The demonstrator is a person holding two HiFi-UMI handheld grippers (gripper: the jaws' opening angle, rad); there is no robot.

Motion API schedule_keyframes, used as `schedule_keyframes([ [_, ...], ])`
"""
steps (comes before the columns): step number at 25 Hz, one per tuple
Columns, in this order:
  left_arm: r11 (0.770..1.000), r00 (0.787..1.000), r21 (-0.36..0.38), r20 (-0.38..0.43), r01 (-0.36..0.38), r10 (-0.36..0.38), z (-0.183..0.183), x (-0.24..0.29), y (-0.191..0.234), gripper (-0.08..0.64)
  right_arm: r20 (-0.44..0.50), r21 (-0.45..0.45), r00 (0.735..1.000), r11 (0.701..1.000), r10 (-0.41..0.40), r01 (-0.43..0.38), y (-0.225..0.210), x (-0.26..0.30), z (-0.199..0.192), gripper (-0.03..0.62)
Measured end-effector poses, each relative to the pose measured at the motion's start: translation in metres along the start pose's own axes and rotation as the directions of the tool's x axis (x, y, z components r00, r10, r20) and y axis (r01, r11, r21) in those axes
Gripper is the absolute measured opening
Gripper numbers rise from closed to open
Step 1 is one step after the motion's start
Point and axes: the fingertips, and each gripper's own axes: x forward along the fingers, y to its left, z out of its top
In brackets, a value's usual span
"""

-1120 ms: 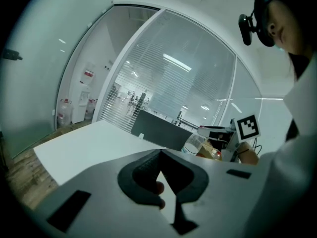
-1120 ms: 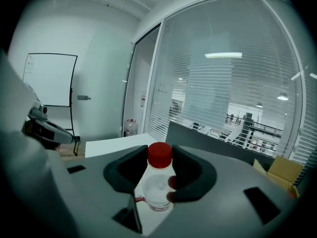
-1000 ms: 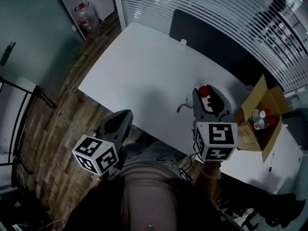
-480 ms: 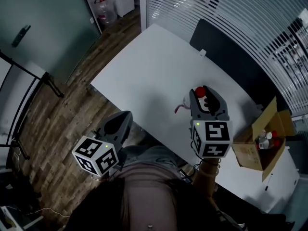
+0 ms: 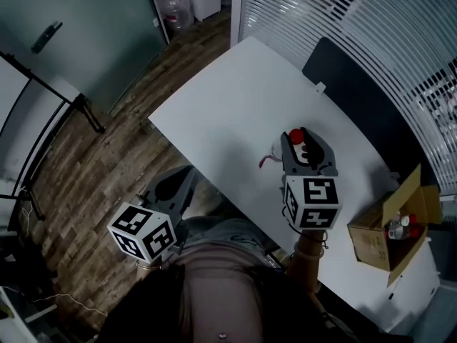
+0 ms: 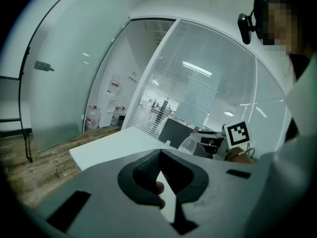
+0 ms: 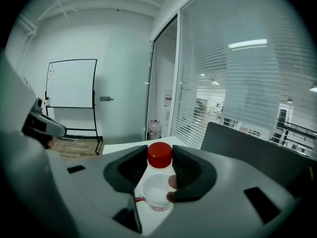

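The left tool (image 5: 187,174) hangs low, close in at the person's left side, with its marker cube nearest the body. Its jaws are closed tip to tip with nothing between them. The right tool (image 5: 303,141) reaches forward from an outstretched forearm (image 5: 307,259) — its jaws press on either side of an upright bottle (image 7: 157,177), just below the cap.

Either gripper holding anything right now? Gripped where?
Right gripper holds a clear bottle, jaws shut on its neck at the red cap. Left gripper holds nothing: its jaws are together, with nothing between them.
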Motion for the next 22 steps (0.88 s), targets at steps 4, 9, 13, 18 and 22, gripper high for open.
schedule_keyframes([
  [4, 1.0, 1.0, -0.002, -0.001, -0.018, 0.018, 0.0, -0.002, 0.007, 0.006, -0.002, 0.009, 1.0, 1.0, 0.03, -0.03, 0.007, 0.015, -0.006, 0.17],
  [9, 0.999, 0.999, -0.006, -0.003, -0.04, 0.04, 0.0, -0.004, 0.016, 0.006, -0.003, 0.006, 0.999, 0.998, 0.054, -0.054, 0.015, 0.034, -0.014, 0.17],
  [13, 0.998, 0.998, -0.008, -0.005, -0.055, 0.055, 0.0, -0.004, 0.022, 0.006, 0.003, 0.006, 0.997, 0.997, 0.074, -0.074, 0.02, 0.047, -0.019, 0.17],
  [18, 0.998, 0.998, -0.009, -0.006, -0.068, 0.068, 0.0, -0.003, 0.026, 0.006, 0.018, 0.013, 0.996, 0.996, 0.092, -0.092, 0.023, 0.061, -0.027, 0.17],
  [22, 0.997, 0.997, -0.013, -0.006, -0.074, 0.074, 0.001, -0.002, 0.029, 0.006, 0.013, 0.014, 0.995, 0.995, 0.095, -0.095, 0.025, 0.068, -0.032, 0.17],
])
